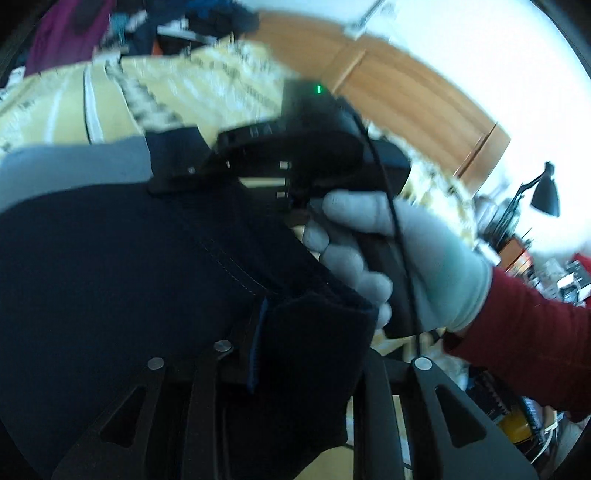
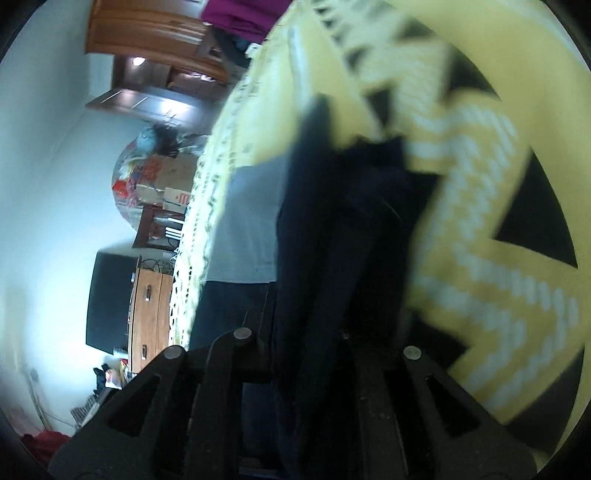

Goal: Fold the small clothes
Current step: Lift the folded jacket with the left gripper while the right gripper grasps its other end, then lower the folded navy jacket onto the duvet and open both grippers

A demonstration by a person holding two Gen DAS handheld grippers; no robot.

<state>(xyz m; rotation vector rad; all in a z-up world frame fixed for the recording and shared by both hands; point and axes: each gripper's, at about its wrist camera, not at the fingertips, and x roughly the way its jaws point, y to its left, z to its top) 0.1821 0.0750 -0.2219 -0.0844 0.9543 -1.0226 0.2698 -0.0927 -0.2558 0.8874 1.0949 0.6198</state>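
A dark navy garment (image 1: 110, 277) with a stitched seam fills the lower left of the left wrist view. Its bunched edge sits between the fingers of my left gripper (image 1: 295, 369), which is shut on it. My right gripper (image 1: 177, 181) lies across the top of the cloth, held by a gloved hand (image 1: 424, 258) in a red sleeve. In the right wrist view the same navy garment (image 2: 314, 221) runs up in folds from my right gripper (image 2: 314, 350), which is clamped on it. The cloth hides both pairs of fingertips.
A yellow bedspread (image 1: 184, 92) with white and black zigzags (image 2: 480, 184) lies under the work. A light grey garment (image 1: 74, 166) rests on it beside the navy one (image 2: 251, 221). More clothes (image 1: 147, 26) are heaped at the far end. A black lamp (image 1: 543, 192) and a wooden dresser (image 2: 147, 314) stand nearby.
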